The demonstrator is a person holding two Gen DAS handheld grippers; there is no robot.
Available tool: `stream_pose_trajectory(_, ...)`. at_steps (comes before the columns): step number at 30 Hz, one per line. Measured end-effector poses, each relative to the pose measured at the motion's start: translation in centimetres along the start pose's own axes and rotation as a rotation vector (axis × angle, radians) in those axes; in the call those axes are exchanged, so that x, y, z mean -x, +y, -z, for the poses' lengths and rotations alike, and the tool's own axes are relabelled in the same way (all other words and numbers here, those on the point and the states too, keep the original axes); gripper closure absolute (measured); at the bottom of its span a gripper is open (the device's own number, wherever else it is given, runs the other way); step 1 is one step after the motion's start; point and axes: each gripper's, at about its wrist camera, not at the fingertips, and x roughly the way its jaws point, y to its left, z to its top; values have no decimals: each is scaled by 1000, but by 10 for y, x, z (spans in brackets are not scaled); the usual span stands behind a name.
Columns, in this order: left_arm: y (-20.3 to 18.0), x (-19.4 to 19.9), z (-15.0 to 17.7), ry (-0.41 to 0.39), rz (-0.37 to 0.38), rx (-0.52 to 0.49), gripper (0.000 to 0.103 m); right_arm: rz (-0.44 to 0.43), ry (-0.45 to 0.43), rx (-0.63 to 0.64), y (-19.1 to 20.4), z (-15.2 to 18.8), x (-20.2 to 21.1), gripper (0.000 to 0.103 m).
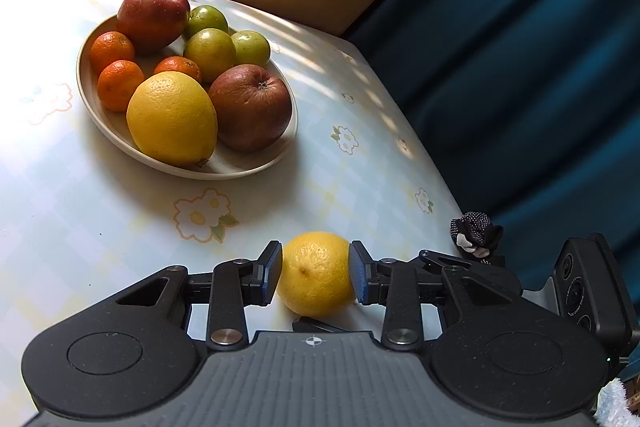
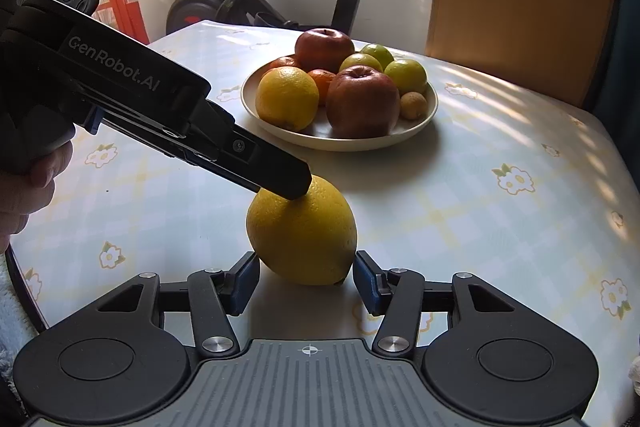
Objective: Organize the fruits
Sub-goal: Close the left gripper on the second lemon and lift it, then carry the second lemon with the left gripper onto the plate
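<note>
My left gripper [image 1: 316,277] has its jaws clamped on the loose lemon [image 1: 316,275], resting on the tabletop [image 1: 100,227] well short of the plate [image 1: 90,95]. My right gripper [image 2: 306,283] jaws flank it, not pressing. I'd lift straight, then lower gently into a gap.

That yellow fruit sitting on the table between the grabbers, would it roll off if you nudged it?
Probably: the lemon is rounded and rests on smooth tablecloth. Its dimpled rind likely grips well. The left gripper pinches it, so it looks firm.
</note>
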Motion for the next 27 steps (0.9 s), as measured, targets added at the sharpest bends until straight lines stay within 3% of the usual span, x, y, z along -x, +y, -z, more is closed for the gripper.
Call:
stream_pose_trajectory(14,7,9,-5,-10,-15,-21,65,-26,-17,-6,6,-10,-10,56)
stream_pose_trajectory(27,12,51,-34,-153,-32,0,65,-41,-107,68,14,-62,-8,56)
